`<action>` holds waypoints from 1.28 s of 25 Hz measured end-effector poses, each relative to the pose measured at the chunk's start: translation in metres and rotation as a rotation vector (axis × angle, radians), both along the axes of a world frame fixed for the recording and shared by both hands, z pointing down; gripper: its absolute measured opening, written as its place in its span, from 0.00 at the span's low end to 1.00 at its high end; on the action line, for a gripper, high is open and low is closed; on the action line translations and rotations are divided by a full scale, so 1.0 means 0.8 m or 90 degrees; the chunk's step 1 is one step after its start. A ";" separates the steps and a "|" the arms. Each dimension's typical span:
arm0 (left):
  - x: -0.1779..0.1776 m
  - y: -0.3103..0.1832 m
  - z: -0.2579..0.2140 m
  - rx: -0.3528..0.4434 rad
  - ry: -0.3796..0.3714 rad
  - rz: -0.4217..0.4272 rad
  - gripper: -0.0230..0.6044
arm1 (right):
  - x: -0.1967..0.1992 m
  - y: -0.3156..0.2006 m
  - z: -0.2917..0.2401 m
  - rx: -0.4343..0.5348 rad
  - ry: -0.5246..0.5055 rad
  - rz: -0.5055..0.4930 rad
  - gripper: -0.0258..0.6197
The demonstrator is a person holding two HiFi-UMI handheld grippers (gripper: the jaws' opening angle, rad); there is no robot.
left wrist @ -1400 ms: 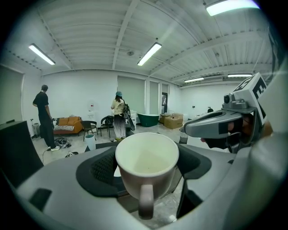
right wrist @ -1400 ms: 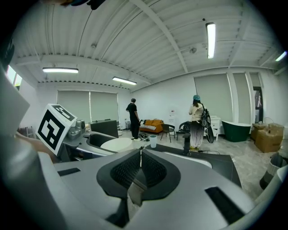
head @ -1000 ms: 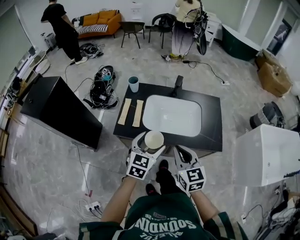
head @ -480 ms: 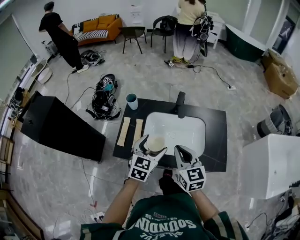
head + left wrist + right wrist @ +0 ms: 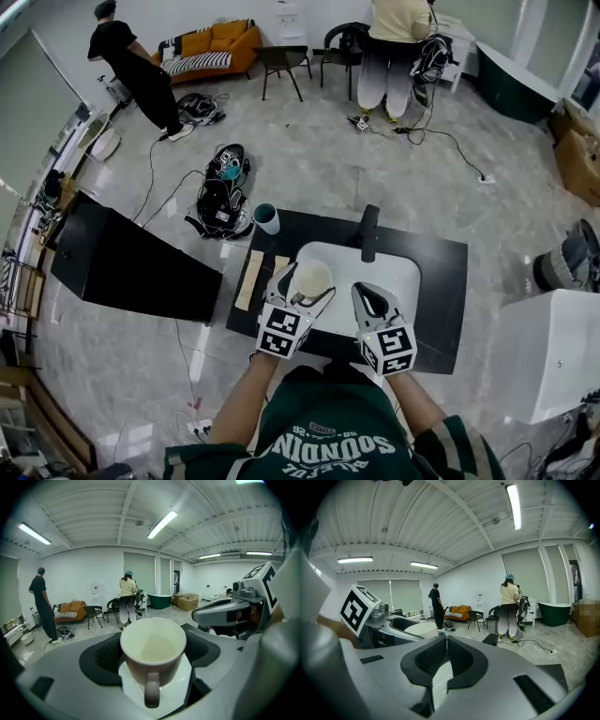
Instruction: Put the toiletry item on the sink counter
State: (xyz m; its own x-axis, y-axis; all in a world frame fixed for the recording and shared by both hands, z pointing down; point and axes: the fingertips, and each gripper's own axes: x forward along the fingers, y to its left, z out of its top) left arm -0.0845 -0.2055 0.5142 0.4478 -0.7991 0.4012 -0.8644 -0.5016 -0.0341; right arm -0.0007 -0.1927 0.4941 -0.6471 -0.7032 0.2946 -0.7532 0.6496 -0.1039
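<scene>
A cream mug (image 5: 312, 278) with a handle is held upright between the jaws of my left gripper (image 5: 302, 288), which is shut on it. It hangs over the near left rim of the white basin (image 5: 384, 272) set in the black sink counter (image 5: 445, 281). In the left gripper view the mug (image 5: 153, 644) fills the middle, empty, handle toward the camera, with the left gripper (image 5: 152, 657) clamped on its sides. My right gripper (image 5: 368, 298) is beside it on the right, over the basin's near edge, shut and empty; in its own view the right gripper (image 5: 445, 656) has its pads together.
A black faucet (image 5: 368, 231) stands at the basin's far side. A teal cup (image 5: 267, 218) sits at the counter's far left corner, with two beige strips (image 5: 251, 279) lying on the left part. A black cabinet (image 5: 131, 267) stands to the left. People stand far across the room.
Both grippers have come forward over the counter, from its near edge to above the basin's near rim. The left one still carries the mug; the right stays shut.
</scene>
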 end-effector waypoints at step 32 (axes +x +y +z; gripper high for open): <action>-0.072 -0.161 0.091 -0.074 0.010 -0.028 0.70 | -0.035 -0.099 0.061 -0.094 0.032 0.009 0.11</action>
